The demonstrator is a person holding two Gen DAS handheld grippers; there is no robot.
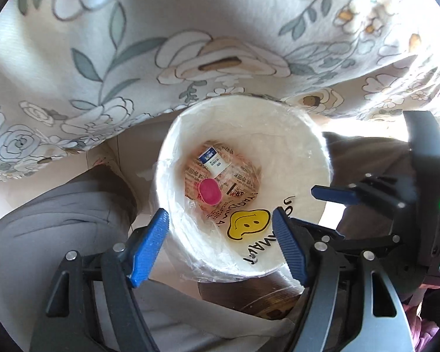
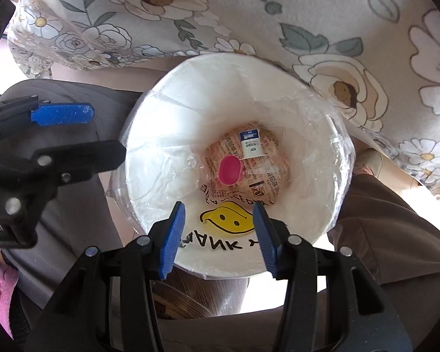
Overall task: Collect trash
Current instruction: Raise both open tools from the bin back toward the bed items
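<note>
Bin: a white round bin [image 1: 296, 152] [image 2: 308, 111] lined with a clear plastic bag, seen from above, below and just in front of both grippers; a yellow smiley face [image 1: 248, 223] [image 2: 228, 220] with black lettering is printed on its near inner wall.
Trash: at the bottom lies a pink round cap [image 1: 209, 191] [image 2: 230, 170], with a small white and blue packet [image 1: 212, 161] [image 2: 250, 143] just beyond it; both rest on a printed wrapper [image 1: 243, 182] [image 2: 267, 187].
Left gripper: [image 1: 220, 243] released, blue pads wide apart, nothing between them; it hangs over the bin's near rim. In the right view it shows at far left [image 2: 73, 132], beside the bin's left rim, also spread.
Right gripper: [image 2: 218, 236] released, pads apart and holding nothing, over the near rim with the smiley face between them. In the left view only part of it shows at right [image 1: 337, 195], by the bin's right rim.
Cloth: a floral cloth [image 1: 161, 44] [image 2: 278, 14] hangs on the far side, its edge just behind the bin's far rim.
Legs: grey trousers [image 1: 58, 205] [image 2: 381, 205] lie on either side of the bin.
Floor: pale floor [image 1: 102, 152] shows between cloth and legs.
</note>
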